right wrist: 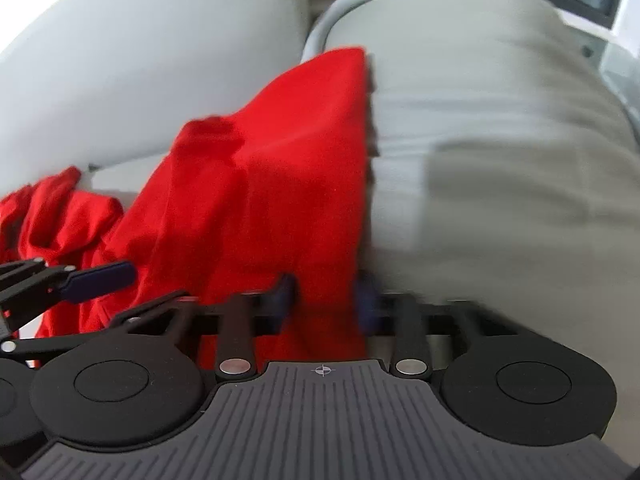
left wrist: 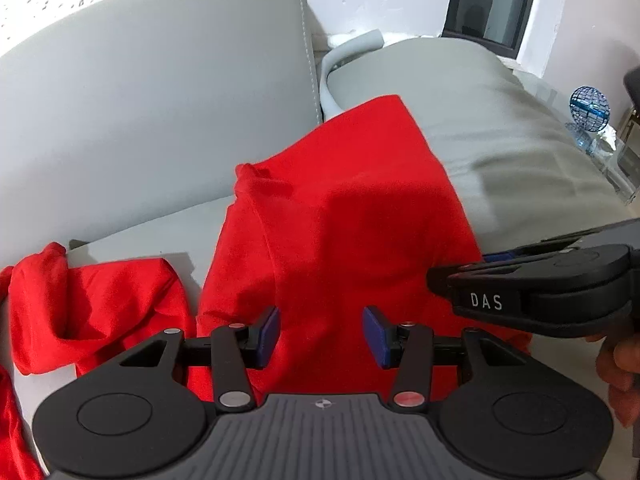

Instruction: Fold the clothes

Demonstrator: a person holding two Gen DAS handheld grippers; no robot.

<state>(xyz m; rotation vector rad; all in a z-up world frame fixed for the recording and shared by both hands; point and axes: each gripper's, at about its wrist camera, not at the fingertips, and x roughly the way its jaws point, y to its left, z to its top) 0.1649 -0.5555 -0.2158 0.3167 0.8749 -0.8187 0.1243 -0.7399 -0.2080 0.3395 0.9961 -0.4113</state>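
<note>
red garments: two counted, one large red garment point(left wrist: 344, 216) spread at centre, one smaller bunched red garment point(left wrist: 96, 308) at 8 o'clock. claws: two, the left claw point(left wrist: 320, 334) and the right claw point(right wrist: 326, 300). grey cushions: two, a back cushion point(left wrist: 160, 92) at 10 o'clock, a seat cushion point(left wrist: 480, 120) at 2 o'clock. blue wire ball point(left wrist: 589, 109): one, at 3 o'clock.

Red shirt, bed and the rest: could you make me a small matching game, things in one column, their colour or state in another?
Things:
1. shirt
2. headboard
3. little globe
4. left tongs

Colour or state:
a. pale grey, padded
b. open, above the cloth
c. blue, see-through
d. bright red, lying on the bed

Pairs: 1-d, 2-a, 3-c, 4-b
</note>
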